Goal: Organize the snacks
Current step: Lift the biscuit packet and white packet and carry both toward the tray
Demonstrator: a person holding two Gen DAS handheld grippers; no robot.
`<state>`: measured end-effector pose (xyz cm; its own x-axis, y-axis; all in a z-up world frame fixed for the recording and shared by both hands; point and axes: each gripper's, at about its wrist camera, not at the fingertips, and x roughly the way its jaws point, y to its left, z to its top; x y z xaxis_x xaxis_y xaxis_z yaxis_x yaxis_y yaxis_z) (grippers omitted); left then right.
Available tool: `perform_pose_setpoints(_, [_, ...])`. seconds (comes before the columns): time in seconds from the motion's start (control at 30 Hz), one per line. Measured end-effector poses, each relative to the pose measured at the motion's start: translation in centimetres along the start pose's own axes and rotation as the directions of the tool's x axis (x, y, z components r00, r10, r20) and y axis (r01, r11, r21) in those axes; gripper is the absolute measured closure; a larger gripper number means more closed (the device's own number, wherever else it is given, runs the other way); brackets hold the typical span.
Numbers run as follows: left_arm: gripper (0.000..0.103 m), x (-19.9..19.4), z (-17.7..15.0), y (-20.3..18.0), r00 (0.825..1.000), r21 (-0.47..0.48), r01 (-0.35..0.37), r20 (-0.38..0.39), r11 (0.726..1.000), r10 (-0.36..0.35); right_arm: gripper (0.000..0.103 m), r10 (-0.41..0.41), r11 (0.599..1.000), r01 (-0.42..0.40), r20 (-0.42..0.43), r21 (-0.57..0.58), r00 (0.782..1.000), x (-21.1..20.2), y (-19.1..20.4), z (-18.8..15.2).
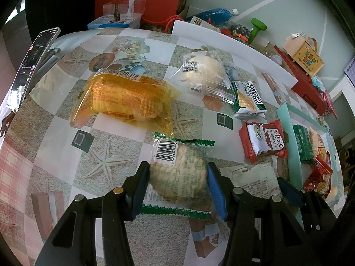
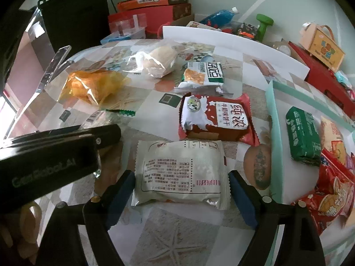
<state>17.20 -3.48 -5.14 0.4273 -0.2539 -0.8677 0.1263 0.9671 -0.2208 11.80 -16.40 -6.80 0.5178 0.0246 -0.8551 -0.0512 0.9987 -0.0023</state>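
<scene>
My left gripper has its blue pads against both sides of a clear green-edged round cake packet lying on the patterned table. My right gripper is open around a white snack packet that lies flat, pads a little apart from its ends. Loose on the table are an orange bag, a clear bun packet, a green-white packet and a red biscuit packet. A mint-rimmed tray at right holds a green packet and red packets.
A phone on a stand stands at the table's left edge. A white board lies at the back. Red boxes, a blue bottle and a green dumbbell crowd behind it. The left gripper's body shows left of the right gripper.
</scene>
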Motion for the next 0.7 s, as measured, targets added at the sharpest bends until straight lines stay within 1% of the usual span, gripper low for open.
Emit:
perform_pose_setpoints(0.07, [0.05, 0.0, 0.0, 0.0, 1.0, 0.0, 0.0, 0.0, 1.0, 0.0, 0.017, -0.005, 1.0, 0.005, 0.0, 0.008, 1.0, 0.0, -0.1, 0.0])
perform_pose_setpoints(0.13, [0.05, 0.0, 0.0, 0.0, 1.0, 0.0, 0.0, 0.0, 1.0, 0.0, 0.02, -0.007, 1.0, 0.007, 0.002, 0.013, 1.0, 0.0, -0.2, 0.0])
perform_pose_setpoints(0.2, [0.05, 0.0, 0.0, 0.0, 1.0, -0.001, 0.0, 0.0, 1.0, 0.0, 0.028, -0.009, 1.0, 0.009, 0.007, 0.017, 1.0, -0.2, -0.4, 0.0])
perform_pose_setpoints(0.23, [0.05, 0.0, 0.0, 0.0, 1.0, -0.001, 0.0, 0.0, 1.0, 0.0, 0.031, -0.01, 1.0, 0.009, 0.01, 0.02, 1.0, -0.2, -0.5, 0.0])
perform_pose_setpoints(0.33, [0.05, 0.0, 0.0, 0.0, 1.0, 0.0, 0.0, 0.001, 1.0, 0.0, 0.034, -0.006, 1.0, 0.005, 0.014, 0.03, 1.0, -0.3, -0.8, 0.0])
perform_pose_setpoints(0.4, [0.05, 0.0, 0.0, 0.0, 1.0, 0.0, 0.001, 0.0, 1.0, -0.001, 0.039, -0.009, 0.999, 0.008, 0.018, 0.035, 1.0, -0.4, -0.9, 0.1])
perform_pose_setpoints(0.7, [0.05, 0.0, -0.1, 0.0, 1.0, 0.004, -0.002, 0.0, 1.0, 0.002, 0.039, -0.004, 0.999, 0.002, 0.025, 0.052, 1.0, -0.6, -1.3, 0.3])
